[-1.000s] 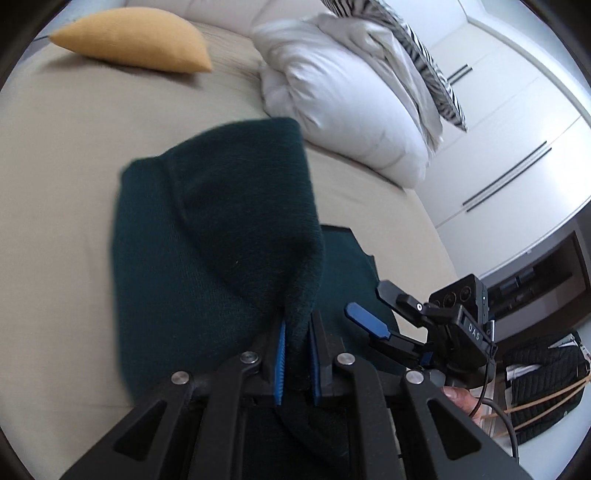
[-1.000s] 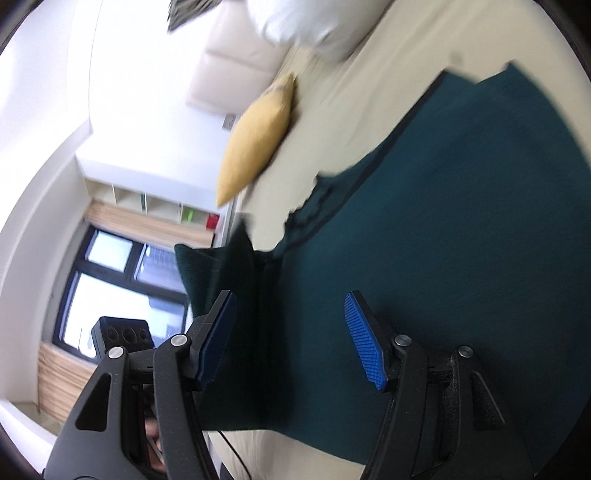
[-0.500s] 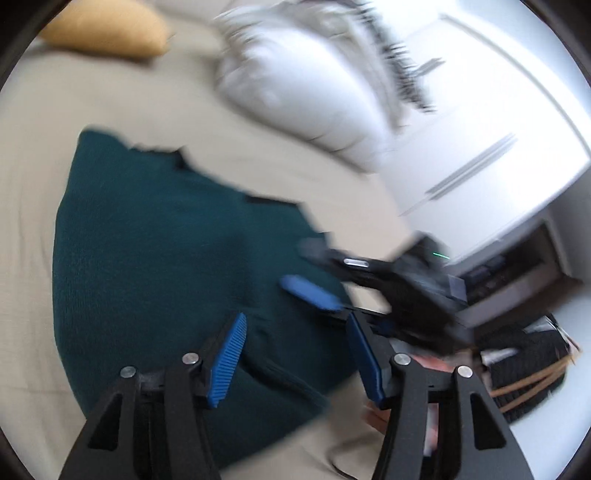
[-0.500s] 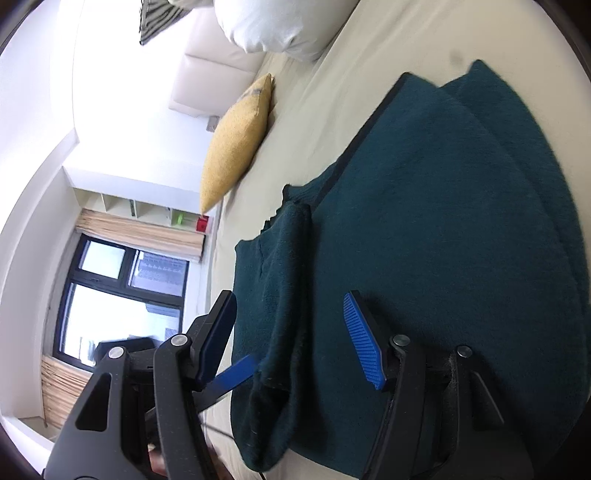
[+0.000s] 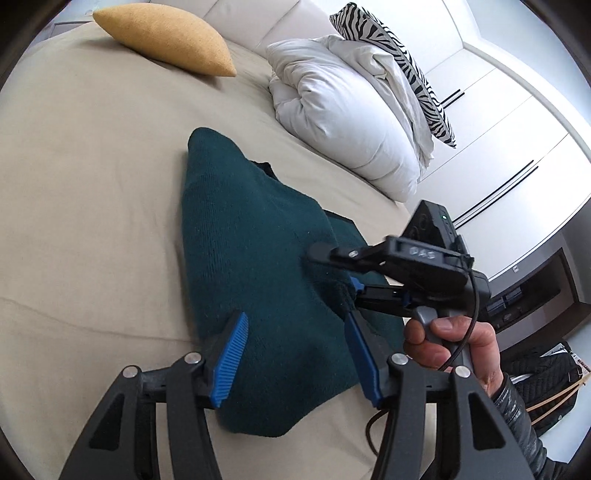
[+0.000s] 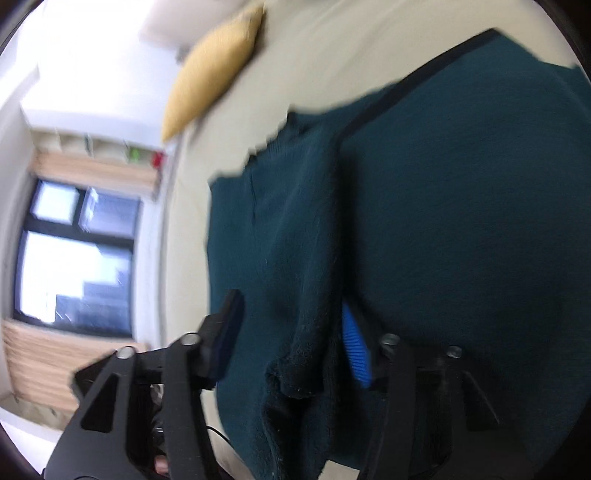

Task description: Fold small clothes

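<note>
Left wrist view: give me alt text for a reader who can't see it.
A dark green knit garment lies partly folded on a beige bed, between the parted blue fingers of the left gripper. The right gripper, jaws closing, reaches in over a fold at the garment's right edge.

You are in a bedroom of a home. Ahead of your left tongs (image 5: pixel 299 354) stretches a wide bed (image 5: pixel 92 184) under a beige sheet, with a mustard-yellow cushion (image 5: pixel 166 37) at its far end, a bunched white duvet (image 5: pixel 343 122) to the far right, and a zebra-striped pillow (image 5: pixel 399 55) resting on top of it. Behind these runs a pale padded headboard (image 5: pixel 280 22). Right of the tongs stand white built-in wardrobe doors (image 5: pixel 498 155) with slim dark handles. Left of your right tongs (image 6: pixel 291 332) you see a dark-framed window (image 6: pixel 77 254) with wood-coloured blinds and shelving (image 6: pixel 92 147) above it
</note>
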The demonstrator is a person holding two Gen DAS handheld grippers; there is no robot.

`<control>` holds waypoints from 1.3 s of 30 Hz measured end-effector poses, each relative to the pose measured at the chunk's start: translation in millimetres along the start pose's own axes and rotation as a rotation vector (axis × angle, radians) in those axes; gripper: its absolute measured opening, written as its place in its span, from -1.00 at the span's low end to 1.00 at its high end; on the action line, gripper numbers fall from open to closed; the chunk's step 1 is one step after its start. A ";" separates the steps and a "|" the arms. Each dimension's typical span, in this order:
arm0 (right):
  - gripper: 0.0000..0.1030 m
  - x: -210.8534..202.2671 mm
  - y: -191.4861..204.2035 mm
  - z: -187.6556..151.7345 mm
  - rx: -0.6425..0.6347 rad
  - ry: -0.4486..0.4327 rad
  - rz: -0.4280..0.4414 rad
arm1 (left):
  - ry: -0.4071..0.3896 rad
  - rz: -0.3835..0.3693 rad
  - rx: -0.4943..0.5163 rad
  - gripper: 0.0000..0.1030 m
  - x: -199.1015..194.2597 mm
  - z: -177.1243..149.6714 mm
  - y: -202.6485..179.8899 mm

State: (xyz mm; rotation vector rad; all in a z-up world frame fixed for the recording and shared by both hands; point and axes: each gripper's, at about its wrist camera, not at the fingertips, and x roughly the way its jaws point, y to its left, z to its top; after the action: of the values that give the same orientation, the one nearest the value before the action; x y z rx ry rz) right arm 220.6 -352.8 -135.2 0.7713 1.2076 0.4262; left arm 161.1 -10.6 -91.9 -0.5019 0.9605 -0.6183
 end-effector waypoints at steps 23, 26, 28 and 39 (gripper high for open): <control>-0.78 -135.7 -53.9 -21.6 -0.096 -0.263 -0.095 | 0.019 0.034 0.148 0.14 35.2 32.9 -53.4; -0.78 -149.6 -73.1 -25.2 -0.071 -0.275 -0.100 | 0.016 0.045 0.205 0.18 50.7 42.0 -72.7; -0.78 -151.7 -84.5 -28.7 -0.054 -0.275 -0.102 | 0.031 0.059 0.223 0.18 66.4 45.9 -81.9; -0.82 -143.5 -159.2 -36.1 0.053 -0.294 0.024 | 0.115 0.158 0.288 0.17 136.8 39.6 -75.6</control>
State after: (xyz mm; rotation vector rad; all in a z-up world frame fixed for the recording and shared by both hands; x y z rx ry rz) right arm 124.4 -546.1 -160.4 0.8620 0.9387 0.2895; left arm 234.3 -153.6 -105.5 -0.1335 0.9891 -0.6345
